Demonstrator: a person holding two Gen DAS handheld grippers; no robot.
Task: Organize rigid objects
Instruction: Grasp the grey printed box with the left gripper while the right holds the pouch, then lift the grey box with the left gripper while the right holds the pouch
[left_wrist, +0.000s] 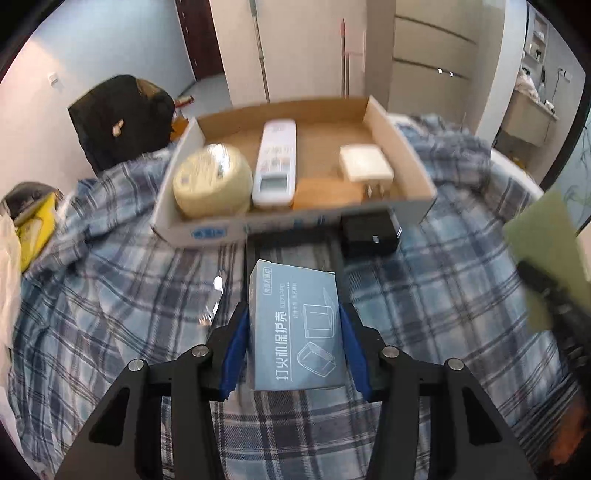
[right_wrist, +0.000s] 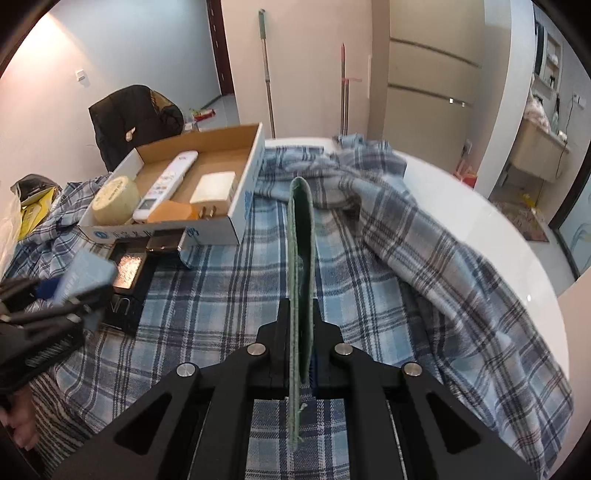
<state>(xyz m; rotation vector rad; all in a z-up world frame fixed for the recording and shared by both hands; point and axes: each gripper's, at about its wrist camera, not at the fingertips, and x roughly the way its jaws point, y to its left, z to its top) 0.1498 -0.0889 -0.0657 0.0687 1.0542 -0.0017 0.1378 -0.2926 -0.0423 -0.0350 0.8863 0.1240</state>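
Note:
My left gripper (left_wrist: 295, 325) is shut on a grey-blue printed box (left_wrist: 295, 328) and holds it above the plaid cloth, short of the cardboard tray (left_wrist: 402, 144). The tray holds a pale yellow round tin (left_wrist: 210, 179), a white remote (left_wrist: 276, 162), a white plug adapter (left_wrist: 365, 162) and an orange-brown block (left_wrist: 325, 192). My right gripper (right_wrist: 301, 314) is shut on a thin green flat pad (right_wrist: 301, 258), held on edge. The tray also shows in the right wrist view (right_wrist: 243, 192), with the left gripper (right_wrist: 55, 295) at the left.
A black charger (left_wrist: 369, 230) lies just in front of the tray. A black flat box (right_wrist: 129, 273) lies on the plaid cloth (right_wrist: 221, 314) under the left gripper. A black jacket on a chair (left_wrist: 122, 118) stands behind. The white round table edge (right_wrist: 480, 221) curves at right.

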